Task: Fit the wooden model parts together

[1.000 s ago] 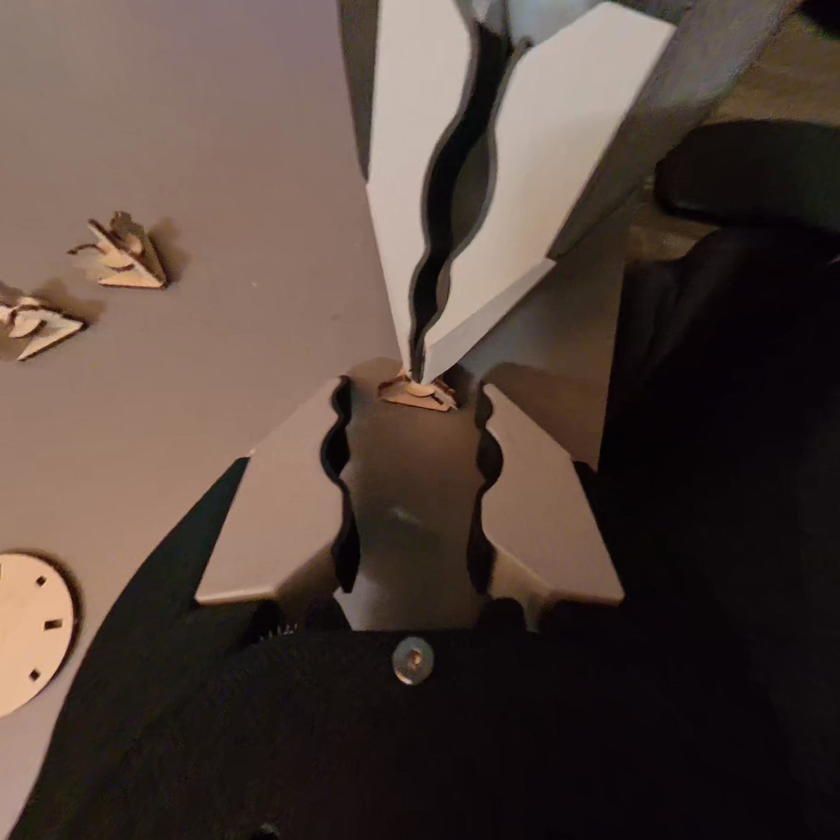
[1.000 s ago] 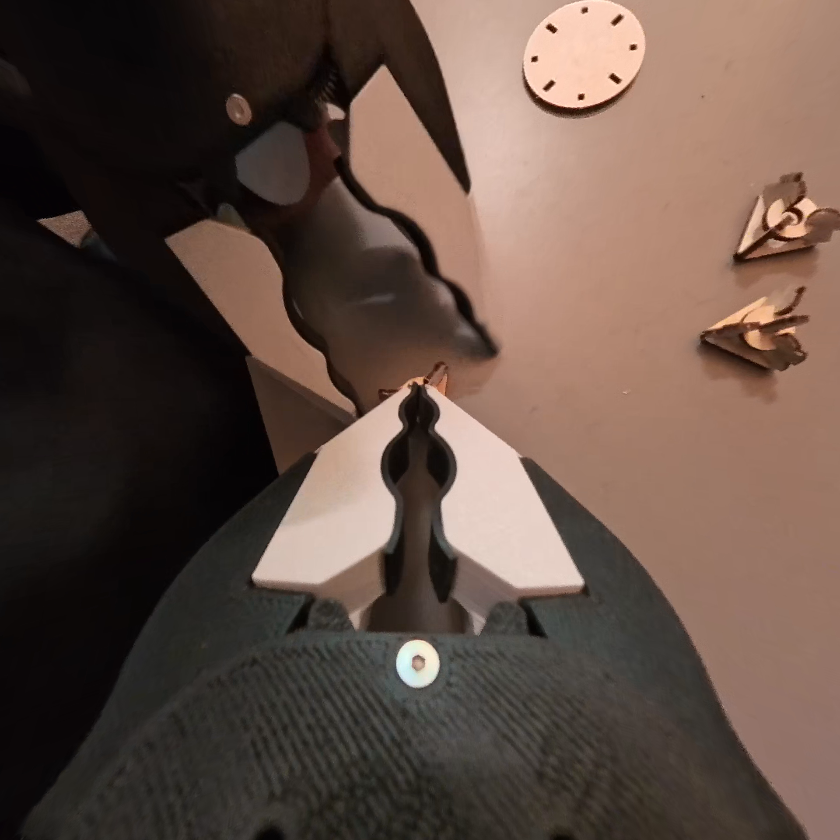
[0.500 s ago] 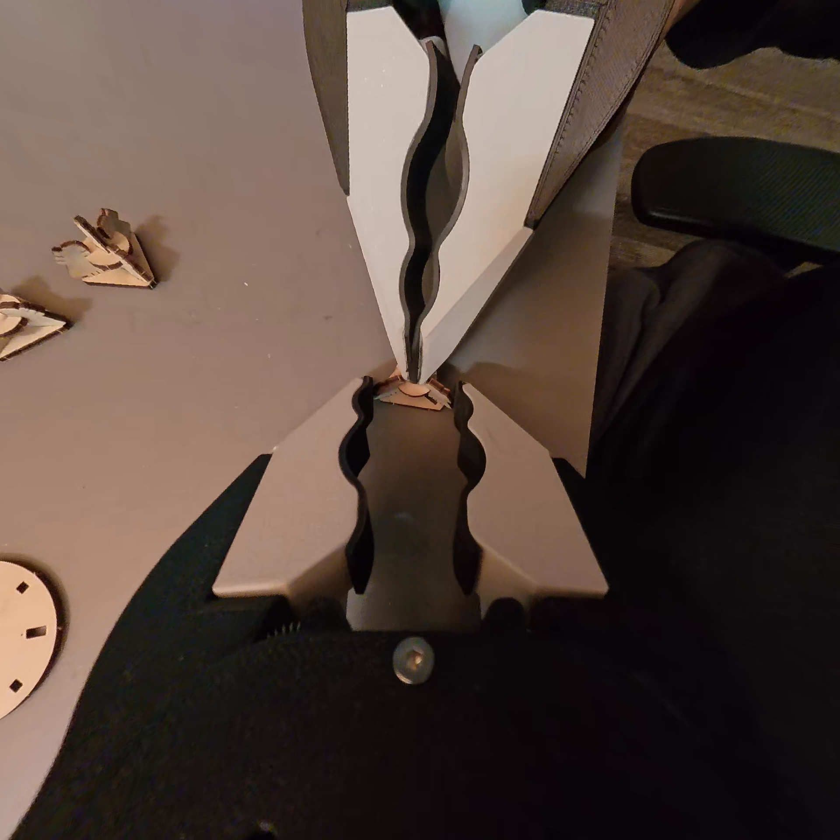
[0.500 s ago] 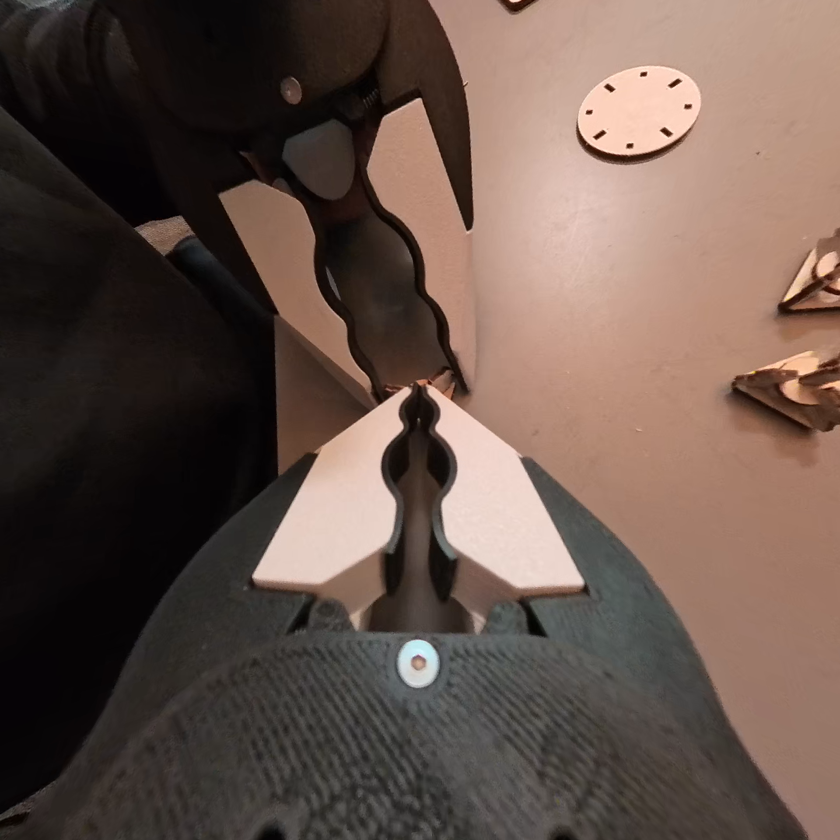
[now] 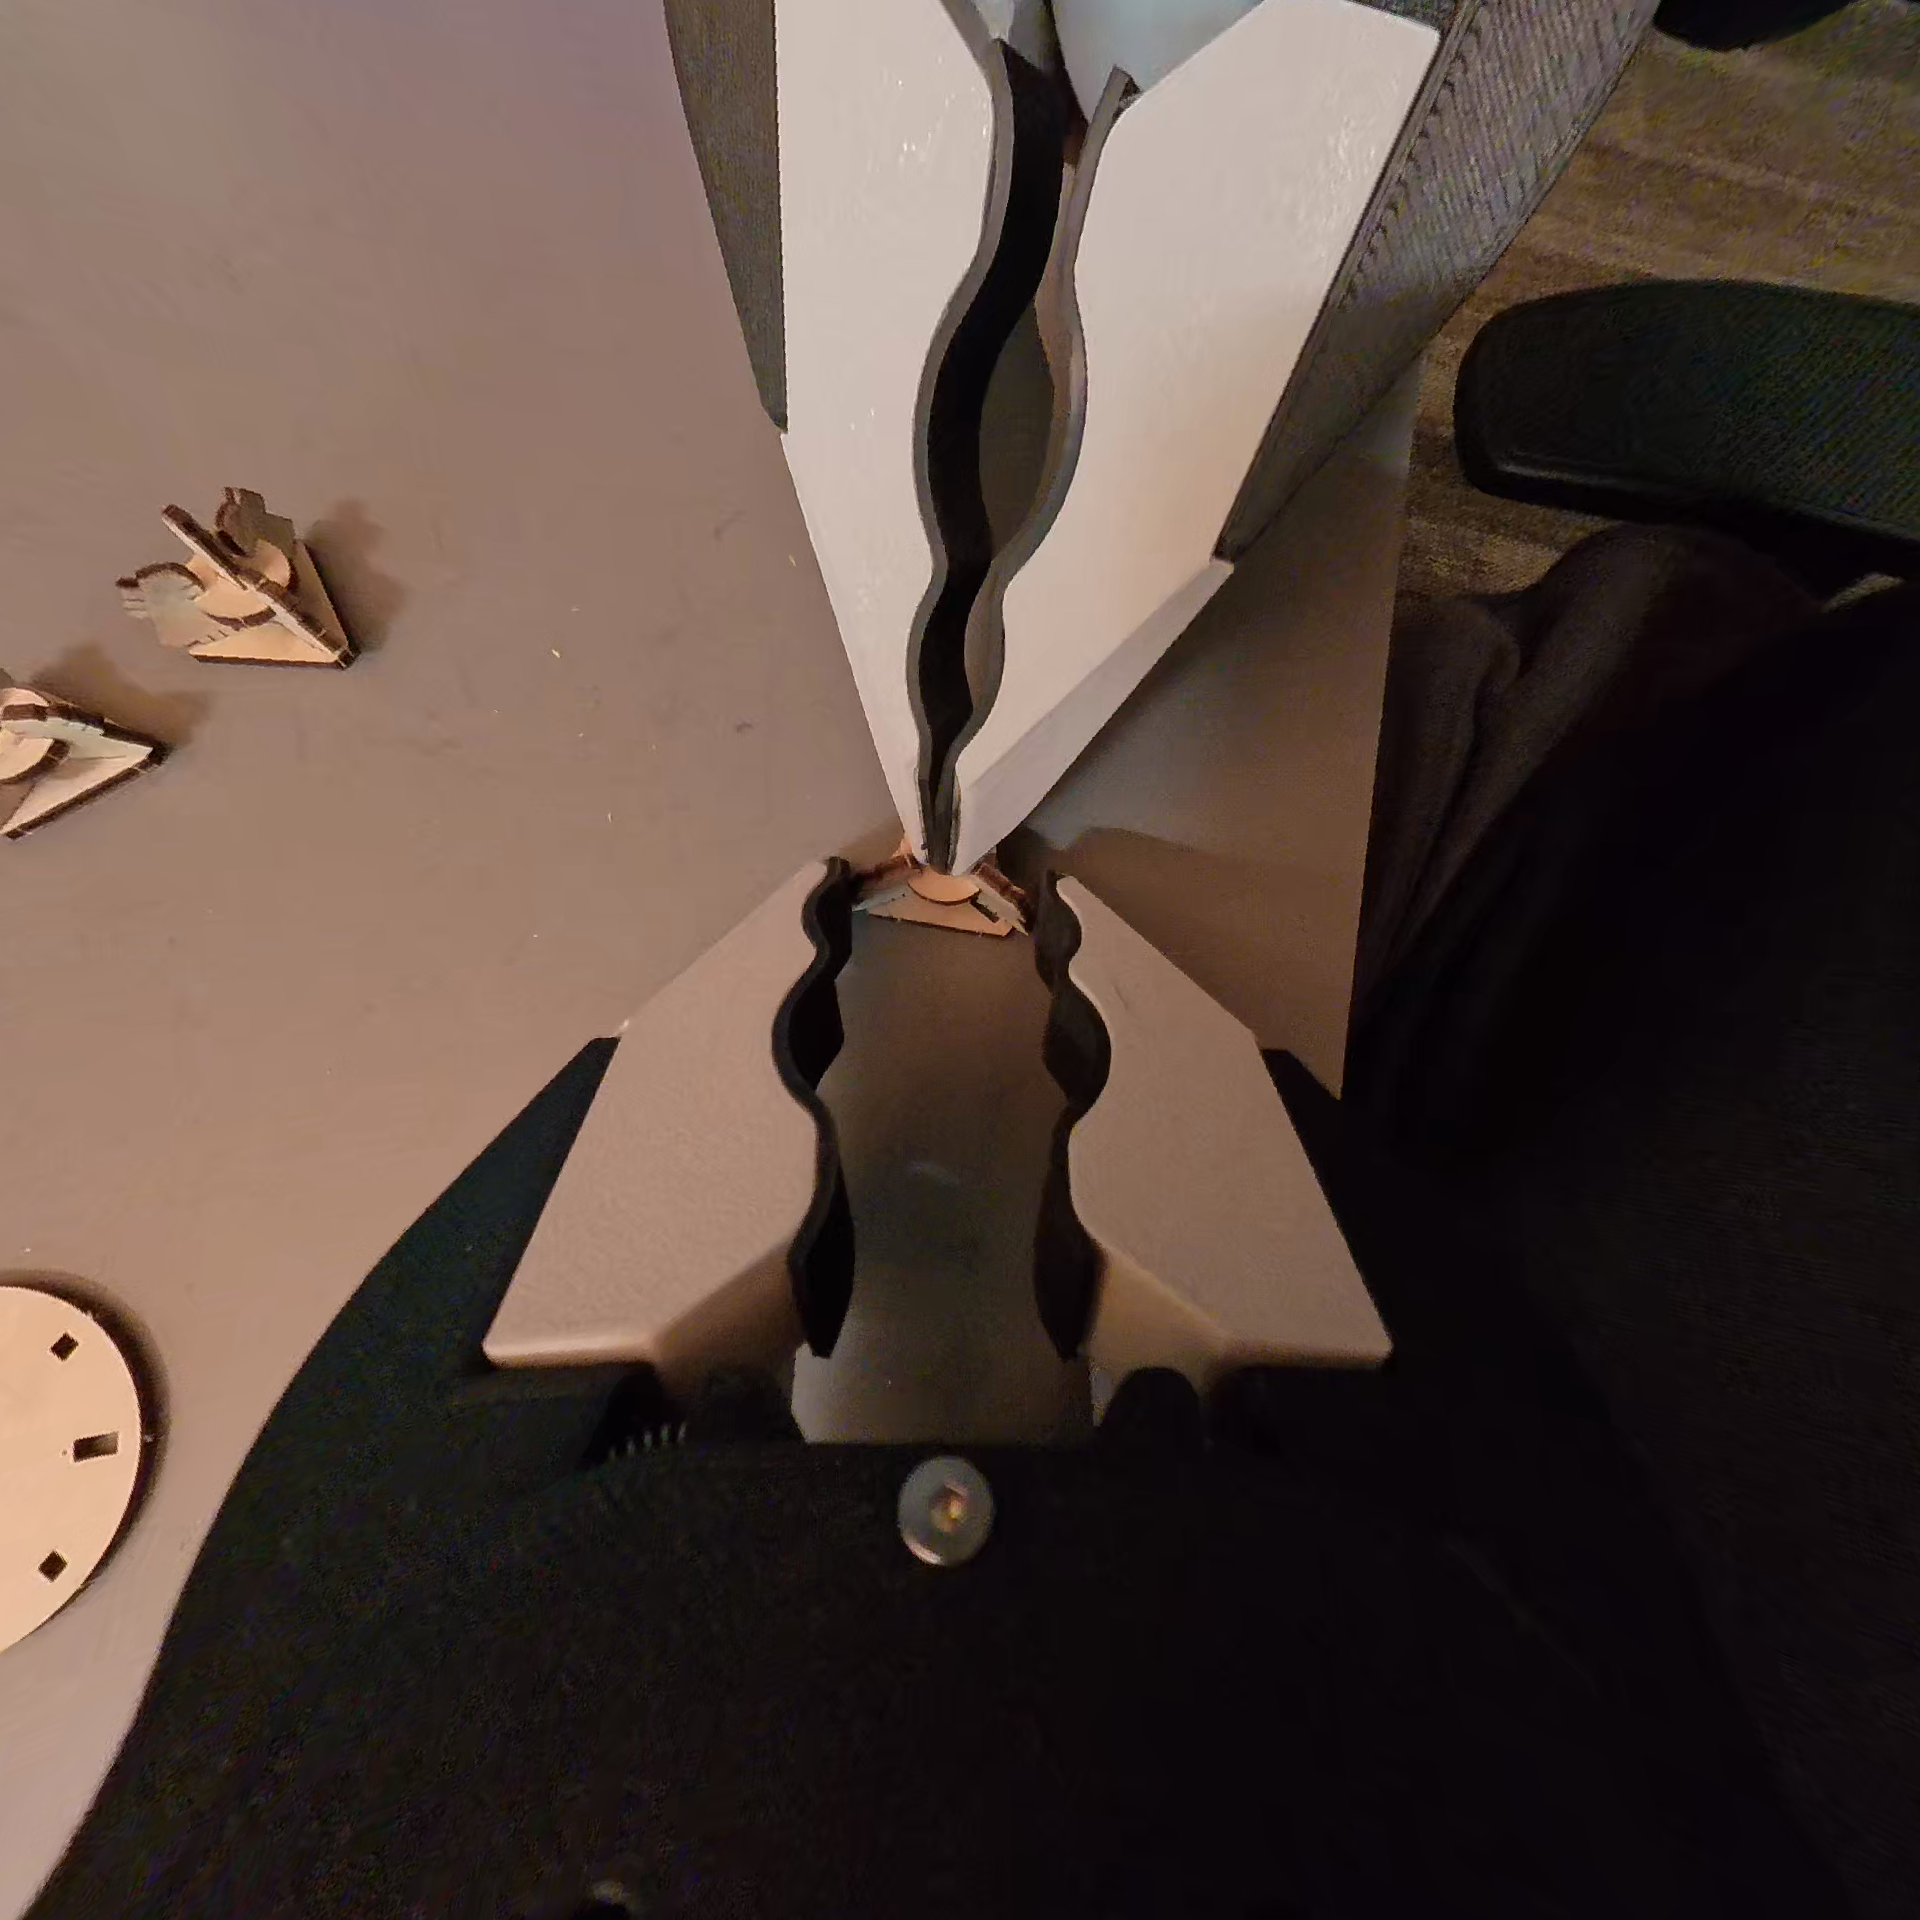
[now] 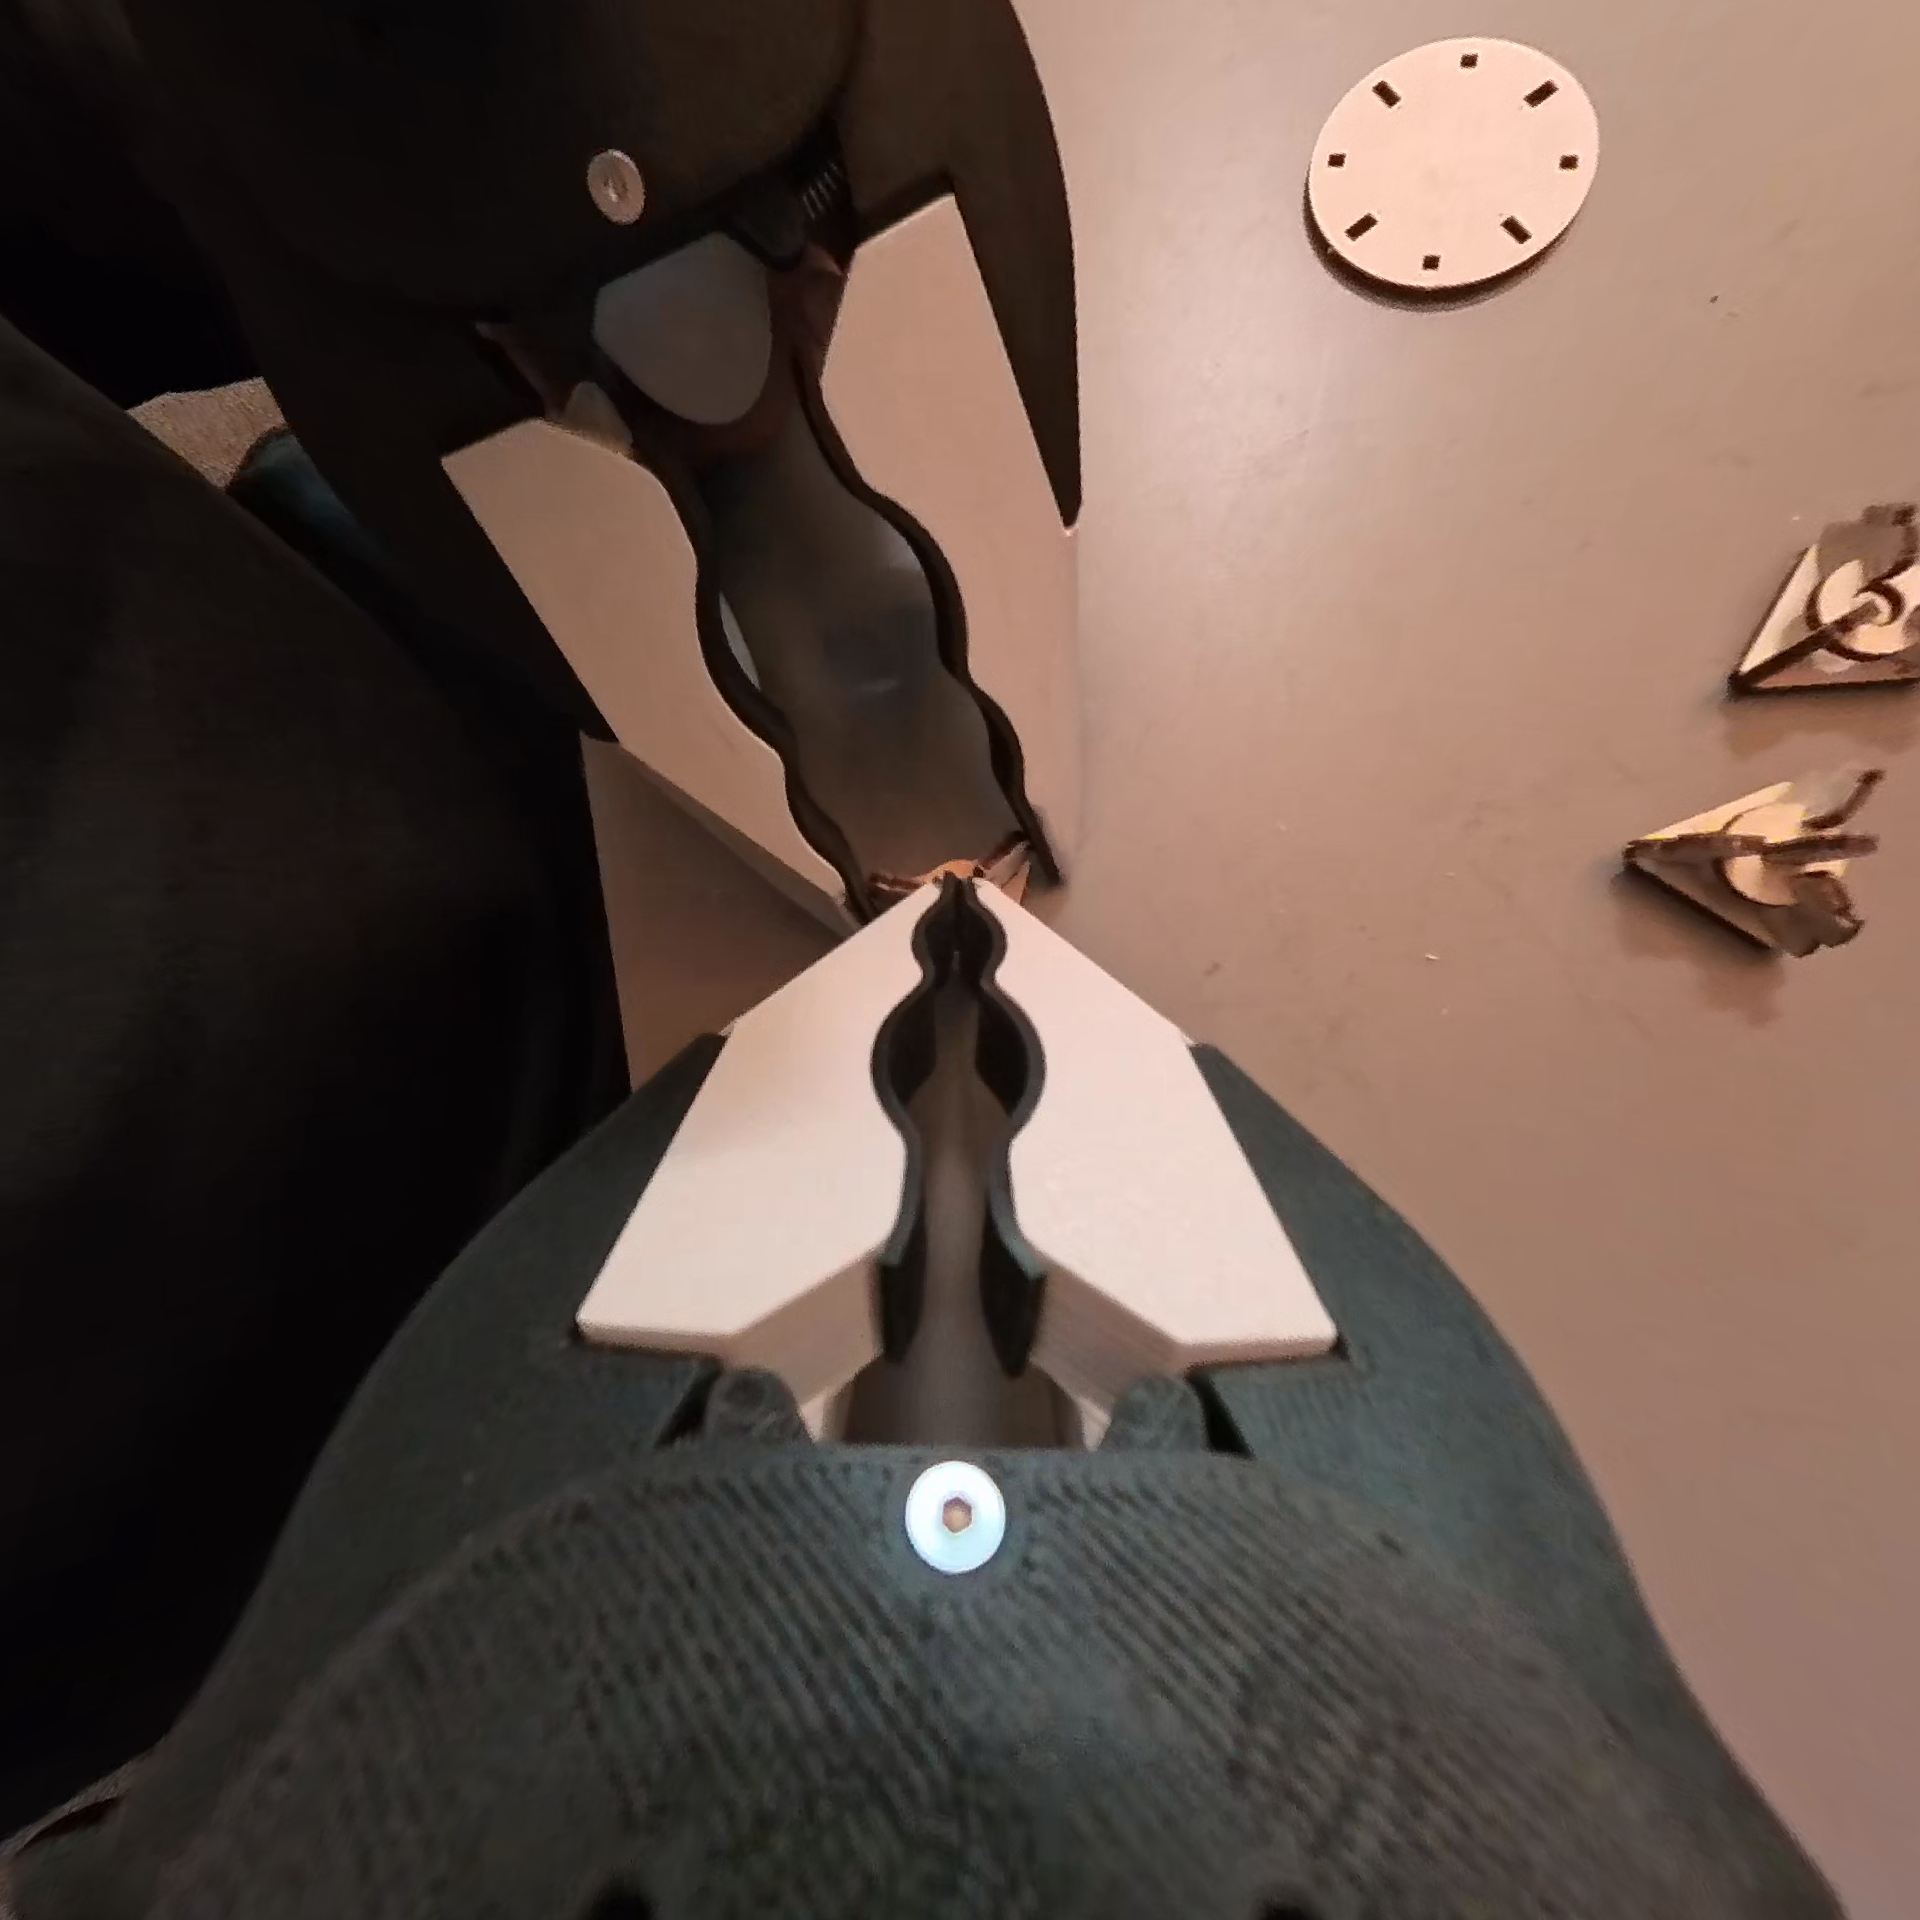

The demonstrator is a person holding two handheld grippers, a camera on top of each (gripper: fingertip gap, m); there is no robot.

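Each camera sits just behind its own gripper, looking forward along the two fingers and steeply down at a grey table. The left wrist view faces the table edge, with the left gripper at lower centre and the right gripper entering from the top. The right wrist view looks the opposite way, with the left gripper at upper left. Both are very close. They share a small wooden piece at frame centre, a slotted wooden disc and two wooden triangular pieces.
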